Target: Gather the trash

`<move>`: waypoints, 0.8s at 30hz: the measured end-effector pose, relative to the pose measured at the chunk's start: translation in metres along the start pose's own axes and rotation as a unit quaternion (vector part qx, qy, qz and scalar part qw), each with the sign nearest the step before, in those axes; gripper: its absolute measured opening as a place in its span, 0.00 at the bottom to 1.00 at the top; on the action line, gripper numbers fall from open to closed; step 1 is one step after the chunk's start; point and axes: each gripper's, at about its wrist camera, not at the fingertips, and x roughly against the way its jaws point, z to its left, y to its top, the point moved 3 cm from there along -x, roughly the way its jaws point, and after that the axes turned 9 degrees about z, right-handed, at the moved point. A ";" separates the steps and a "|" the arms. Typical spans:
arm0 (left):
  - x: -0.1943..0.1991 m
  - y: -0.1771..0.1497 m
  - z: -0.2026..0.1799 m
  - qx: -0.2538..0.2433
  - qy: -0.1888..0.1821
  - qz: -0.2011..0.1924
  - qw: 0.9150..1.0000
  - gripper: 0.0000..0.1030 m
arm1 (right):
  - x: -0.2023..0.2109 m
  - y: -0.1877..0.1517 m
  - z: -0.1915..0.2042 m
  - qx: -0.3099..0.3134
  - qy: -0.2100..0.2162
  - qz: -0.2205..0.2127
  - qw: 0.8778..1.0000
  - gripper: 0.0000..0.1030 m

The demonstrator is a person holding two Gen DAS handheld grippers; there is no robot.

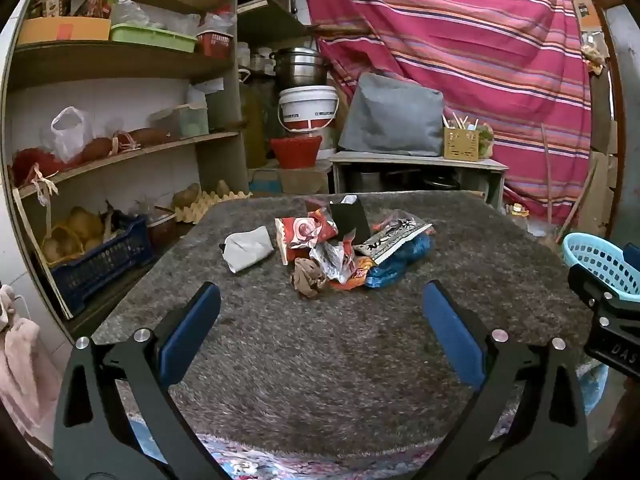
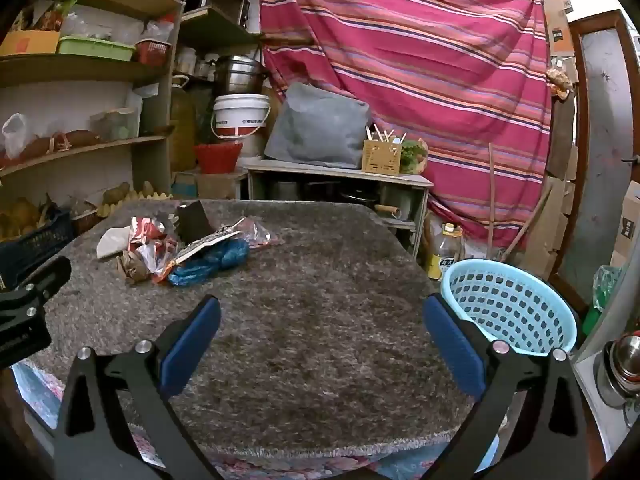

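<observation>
1. Grey shaggy rug (image 1: 320, 360) covers the table, striped pink cloth (image 1: 460, 40) hanging behind.
2. Trash pile (image 1: 332, 252) sits mid-table toward the far edge: crumpled wrappers, a white wad (image 1: 248, 248), a blue bag (image 1: 400, 260).
3. Light blue basket (image 2: 508, 308) stands just off the table's right side.
4. Left gripper (image 1: 320, 328) hovers level, short of the pile, jaws spread wide, holding nothing.
5. Right gripper (image 2: 320, 332), same deal: wide open, empty, basket just beside its right finger.
</observation>
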 end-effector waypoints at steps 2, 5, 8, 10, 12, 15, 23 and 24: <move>0.000 0.000 0.000 -0.002 0.000 0.000 1.000 0.95 | 0.000 0.000 0.000 0.000 0.001 0.002 1.000 0.96; 0.000 0.000 -0.001 -0.002 0.000 0.000 1.000 0.95 | 0.001 0.000 0.001 0.005 0.000 -0.001 1.000 0.96; -0.001 0.000 -0.001 -0.001 0.000 0.003 1.000 0.95 | 0.002 0.001 0.002 0.008 0.001 -0.003 1.000 0.96; -0.001 0.000 -0.001 -0.001 0.000 0.002 1.000 0.95 | 0.002 0.004 -0.002 0.004 0.002 0.000 1.000 0.96; 0.000 -0.001 -0.002 -0.002 0.002 0.001 1.000 0.95 | 0.002 0.005 -0.003 0.004 0.002 -0.001 1.000 0.96; 0.000 -0.001 -0.002 0.000 0.002 0.001 1.000 0.95 | 0.001 0.003 0.001 0.007 0.002 -0.001 1.000 0.96; -0.008 0.002 0.005 0.001 0.001 0.000 1.000 0.95 | 0.000 0.002 0.009 0.016 -0.002 -0.006 1.000 0.96; -0.004 0.002 0.004 0.002 0.002 0.001 1.000 0.95 | -0.001 0.002 0.009 0.015 -0.001 -0.004 1.000 0.96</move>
